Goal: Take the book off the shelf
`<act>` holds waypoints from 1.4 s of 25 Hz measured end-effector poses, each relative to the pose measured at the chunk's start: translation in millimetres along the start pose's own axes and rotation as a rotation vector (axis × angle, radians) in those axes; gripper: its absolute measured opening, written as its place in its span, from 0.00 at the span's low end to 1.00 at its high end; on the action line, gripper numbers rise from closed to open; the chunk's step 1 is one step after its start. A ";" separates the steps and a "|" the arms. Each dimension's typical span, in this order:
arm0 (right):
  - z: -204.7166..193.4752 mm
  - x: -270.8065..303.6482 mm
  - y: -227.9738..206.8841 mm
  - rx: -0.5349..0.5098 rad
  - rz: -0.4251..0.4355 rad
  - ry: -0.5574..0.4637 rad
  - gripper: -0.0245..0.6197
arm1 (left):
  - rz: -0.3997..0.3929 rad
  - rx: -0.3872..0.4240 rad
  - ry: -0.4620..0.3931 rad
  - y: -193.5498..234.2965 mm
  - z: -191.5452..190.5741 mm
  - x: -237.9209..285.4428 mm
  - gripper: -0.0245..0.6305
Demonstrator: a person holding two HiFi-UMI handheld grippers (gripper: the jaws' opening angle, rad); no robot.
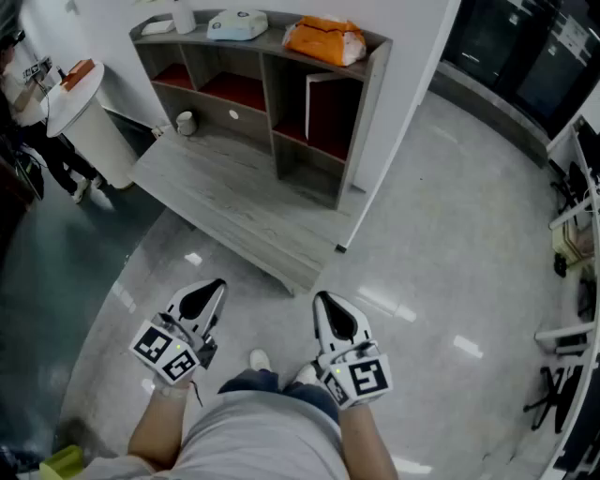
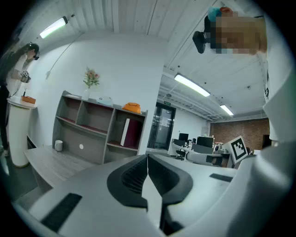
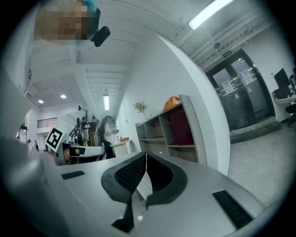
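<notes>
A dark red book with a white edge stands upright in the right-hand compartment of the grey shelf unit; the same book shows in both gripper views. My left gripper and right gripper are held low near my body, well short of the shelf. Both point toward it with jaws shut and nothing between them.
The shelf stands on a low grey wooden platform with a small white cup. An orange bag, a pale box and a vase sit on top. A round white stand and a person are at left; desks at right.
</notes>
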State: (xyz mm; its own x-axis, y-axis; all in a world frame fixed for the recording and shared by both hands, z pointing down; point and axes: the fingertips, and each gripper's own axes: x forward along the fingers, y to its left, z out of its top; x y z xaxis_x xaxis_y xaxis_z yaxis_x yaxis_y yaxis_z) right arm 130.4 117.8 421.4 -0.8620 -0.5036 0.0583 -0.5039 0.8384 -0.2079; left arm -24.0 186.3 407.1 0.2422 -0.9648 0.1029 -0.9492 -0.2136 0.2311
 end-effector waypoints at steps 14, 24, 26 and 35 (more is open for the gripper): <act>-1.3 50.0 68.3 -0.026 -0.035 0.002 0.07 | -0.099 -0.043 -0.014 52.2 7.0 -42.7 0.06; -20.6 78.5 76.5 -0.019 -0.103 0.011 0.07 | -0.176 -0.070 0.002 86.4 -3.7 -39.3 0.06; -19.4 88.3 66.2 -0.003 -0.106 0.001 0.07 | -0.172 -0.069 0.006 92.1 -5.7 -31.7 0.06; -19.7 147.6 4.1 0.032 -0.014 0.038 0.07 | -0.064 -0.083 0.001 119.4 -2.4 33.9 0.07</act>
State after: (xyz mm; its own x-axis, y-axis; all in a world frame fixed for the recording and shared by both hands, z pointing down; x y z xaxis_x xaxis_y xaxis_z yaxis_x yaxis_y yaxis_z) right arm 0.0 51.0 448.4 -0.8568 -0.5062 0.0981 -0.5140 0.8240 -0.2383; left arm -128.6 128.5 440.6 0.3020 -0.9494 0.0859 -0.9118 -0.2613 0.3168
